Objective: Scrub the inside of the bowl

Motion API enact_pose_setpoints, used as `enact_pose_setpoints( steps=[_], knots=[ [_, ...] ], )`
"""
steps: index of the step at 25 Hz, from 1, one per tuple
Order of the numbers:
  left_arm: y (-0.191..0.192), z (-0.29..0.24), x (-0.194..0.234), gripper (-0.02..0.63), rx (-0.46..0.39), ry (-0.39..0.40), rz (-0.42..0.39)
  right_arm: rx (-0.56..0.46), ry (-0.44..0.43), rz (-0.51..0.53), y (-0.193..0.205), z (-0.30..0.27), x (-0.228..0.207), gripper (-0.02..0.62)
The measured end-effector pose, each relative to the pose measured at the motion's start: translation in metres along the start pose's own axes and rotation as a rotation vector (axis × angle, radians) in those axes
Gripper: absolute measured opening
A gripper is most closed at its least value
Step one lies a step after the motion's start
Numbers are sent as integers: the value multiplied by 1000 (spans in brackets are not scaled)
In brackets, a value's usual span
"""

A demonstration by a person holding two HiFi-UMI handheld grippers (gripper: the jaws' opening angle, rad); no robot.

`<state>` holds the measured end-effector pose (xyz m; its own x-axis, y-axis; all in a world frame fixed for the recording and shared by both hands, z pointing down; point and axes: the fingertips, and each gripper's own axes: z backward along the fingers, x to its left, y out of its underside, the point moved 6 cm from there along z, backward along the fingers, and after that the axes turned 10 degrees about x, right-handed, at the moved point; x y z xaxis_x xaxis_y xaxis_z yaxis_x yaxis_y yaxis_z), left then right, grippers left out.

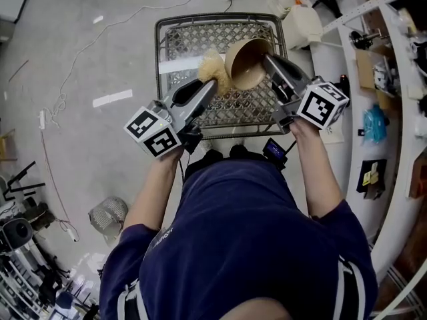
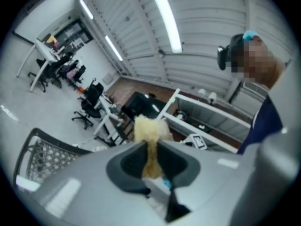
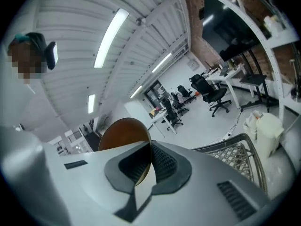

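The bowl [image 1: 248, 63] looks like wood, brown with a smooth, matt surface. The scrubber [image 1: 215, 70] is a pale yellow tuft, fluffy and fibrous. The left gripper [image 1: 212, 83] and the right gripper [image 1: 267, 57] have smooth grey plastic shells with a dull sheen; the fingers [image 3: 163, 161] carry dark, ribbed, rubbery-looking pads. The basket [image 1: 163, 29] is bare metal wire and mesh. The floor [image 1: 100, 59] is pale and glossy, mirroring the lights. The shirt [image 1: 247, 232] is dark blue cloth.
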<state>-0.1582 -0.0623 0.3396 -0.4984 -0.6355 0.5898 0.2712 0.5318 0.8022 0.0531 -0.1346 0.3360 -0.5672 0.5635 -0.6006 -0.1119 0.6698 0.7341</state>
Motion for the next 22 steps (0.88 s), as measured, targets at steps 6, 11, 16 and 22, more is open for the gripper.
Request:
enact_pose_setpoints(
  steps=[6, 11, 16, 22],
  knots=[
    [-27, 3, 8, 64, 68, -75, -193, 196, 6, 148, 29, -9, 11, 14],
    [-26, -23, -5, 64, 219, -33, -405, 365, -84, 253, 54, -17, 27, 14],
    [-21, -40, -13, 64, 272, 57, -437, 412, -99, 348, 54, -12, 35, 14],
    [-26, -25, -10, 64, 211, -46, -471, 248, 8, 204, 21, 11, 4, 14]
  ],
)
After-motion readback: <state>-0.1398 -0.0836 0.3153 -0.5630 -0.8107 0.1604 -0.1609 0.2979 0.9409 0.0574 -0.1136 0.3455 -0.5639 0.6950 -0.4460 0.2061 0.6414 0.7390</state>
